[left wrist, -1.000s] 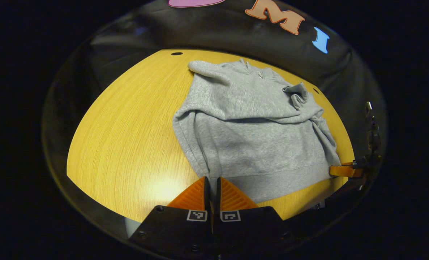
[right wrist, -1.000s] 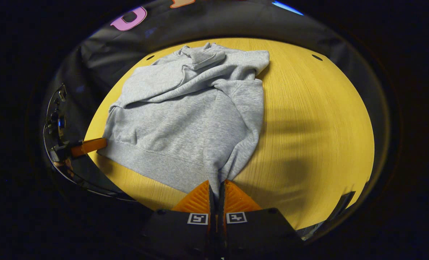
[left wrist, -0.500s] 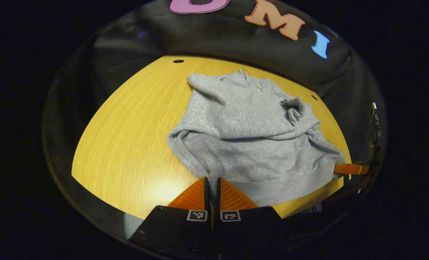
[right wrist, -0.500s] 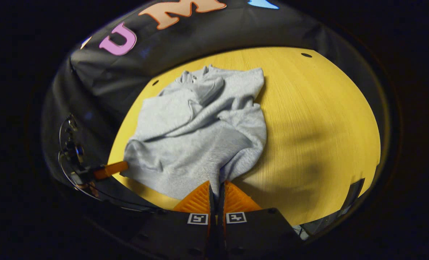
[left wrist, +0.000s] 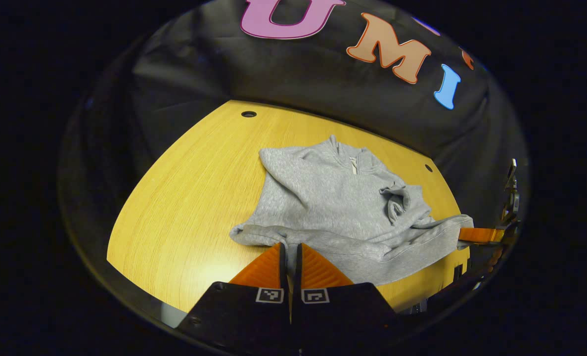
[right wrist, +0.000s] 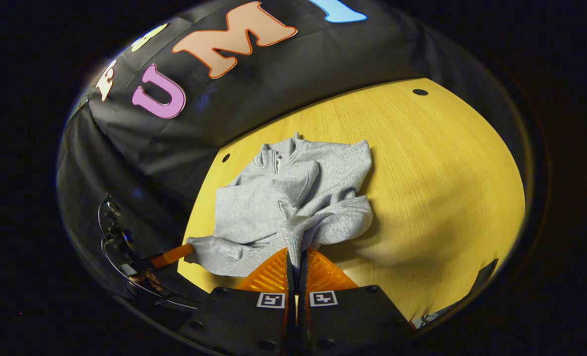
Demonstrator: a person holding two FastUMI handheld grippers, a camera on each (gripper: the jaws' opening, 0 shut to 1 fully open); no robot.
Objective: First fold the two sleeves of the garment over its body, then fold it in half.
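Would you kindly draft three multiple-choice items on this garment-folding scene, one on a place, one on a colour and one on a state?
1. Where does the garment rest?
A. on the wooden table
B. on the floor
C. in a basket

2. What colour is the garment?
A. red
B. grey
C. green

3. How do the left gripper and right gripper stand?
A. both open above the cloth
B. one open, one shut
C. both shut on the hem, lifting it toward the collar

Answers:
1 A: yellow wood shows all round the cloth.
2 B: the fabric is plain heather grey.
3 C: in each gripper view the fingers pinch grey cloth at the raised near edge.
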